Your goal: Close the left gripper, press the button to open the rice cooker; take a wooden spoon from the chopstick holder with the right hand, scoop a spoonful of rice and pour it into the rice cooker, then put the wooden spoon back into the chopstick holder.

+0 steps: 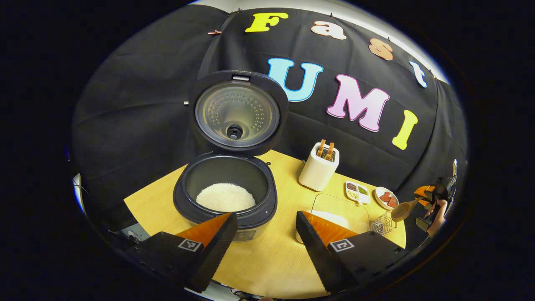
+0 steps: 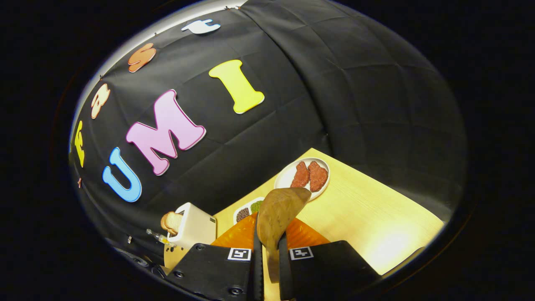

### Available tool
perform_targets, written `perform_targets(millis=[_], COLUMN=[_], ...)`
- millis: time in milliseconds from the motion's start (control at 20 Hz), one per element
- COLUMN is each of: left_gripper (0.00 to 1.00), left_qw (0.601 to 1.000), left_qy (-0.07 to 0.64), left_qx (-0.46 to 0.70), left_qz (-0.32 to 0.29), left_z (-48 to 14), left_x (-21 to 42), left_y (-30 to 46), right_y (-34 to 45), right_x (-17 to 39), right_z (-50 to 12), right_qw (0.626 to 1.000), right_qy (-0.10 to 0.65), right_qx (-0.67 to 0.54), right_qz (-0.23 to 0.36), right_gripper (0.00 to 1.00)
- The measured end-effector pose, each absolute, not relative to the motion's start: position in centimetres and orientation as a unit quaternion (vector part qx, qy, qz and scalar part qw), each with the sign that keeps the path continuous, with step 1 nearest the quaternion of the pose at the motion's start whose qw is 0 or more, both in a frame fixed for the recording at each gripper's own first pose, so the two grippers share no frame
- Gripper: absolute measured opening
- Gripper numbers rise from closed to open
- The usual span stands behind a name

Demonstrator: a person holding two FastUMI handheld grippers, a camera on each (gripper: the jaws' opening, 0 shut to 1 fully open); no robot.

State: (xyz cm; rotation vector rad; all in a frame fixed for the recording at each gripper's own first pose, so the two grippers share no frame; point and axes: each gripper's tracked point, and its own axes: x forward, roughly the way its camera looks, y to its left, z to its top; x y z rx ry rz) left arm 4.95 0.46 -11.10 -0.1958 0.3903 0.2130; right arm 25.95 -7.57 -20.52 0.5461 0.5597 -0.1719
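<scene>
The right gripper (image 2: 267, 261) pinches the handle of the wooden spoon (image 2: 278, 217) between both fingers, the bowl standing up just ahead of the fingertips, tilted and, as far as can be told, with no rice in it. From the left gripper view the same spoon (image 1: 403, 210) hangs above the wire chopstick holder (image 1: 382, 225), far off to that gripper's right. The left gripper (image 1: 265, 234) has its fingers spread wide, with the open rice cooker (image 1: 223, 200) just ahead of its left finger; the lid stands upright and white rice lies in the pot. The main risk, as I judge it, is the return: the holder is small and light-looking, so a spoon lowered off-centre could catch the wire rim and tip it, or slide out beside it. The grip is narrow and low on the handle, so the spoon could also pivot between the pads if its bowl bumps anything. The spoon itself is smooth mid-brown wood, with a rounded oval bowl and a slim handle.
</scene>
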Motion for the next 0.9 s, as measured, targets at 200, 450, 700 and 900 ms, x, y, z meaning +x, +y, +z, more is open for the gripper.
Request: perform_targets(millis=[200, 450, 700, 900], left_gripper=[0.95, 0.95, 0.95, 0.95], left_qw=[0.967, 0.963, 0.967, 0.974], left_qy=[0.202, 0.203, 0.178, 0.144], left_qx=[-0.086, -0.089, -0.074, -0.077], left_qz=[0.128, 0.155, 0.165, 0.158], left_z=[-10.9, -10.6, -8.3, -5.7], left_x=[3.5, 2.0, 2.1, 3.7], left_y=[0.2, 0.6, 2.1, 3.3], right_y=[-7.7, -6.6, -5.1, -5.8], right_x=[26.1, 25.8, 24.8, 24.7], right_z=[-24.4, -27.2, -26.5, -24.8], right_qw=[0.91, 0.901, 0.897, 0.912], right_qy=[0.303, 0.329, 0.327, 0.295], right_qx=[0.268, 0.267, 0.286, 0.27], right_qz=[-0.088, -0.096, -0.079, -0.087], right_gripper=[0.19, 0.19, 0.23, 0.63])
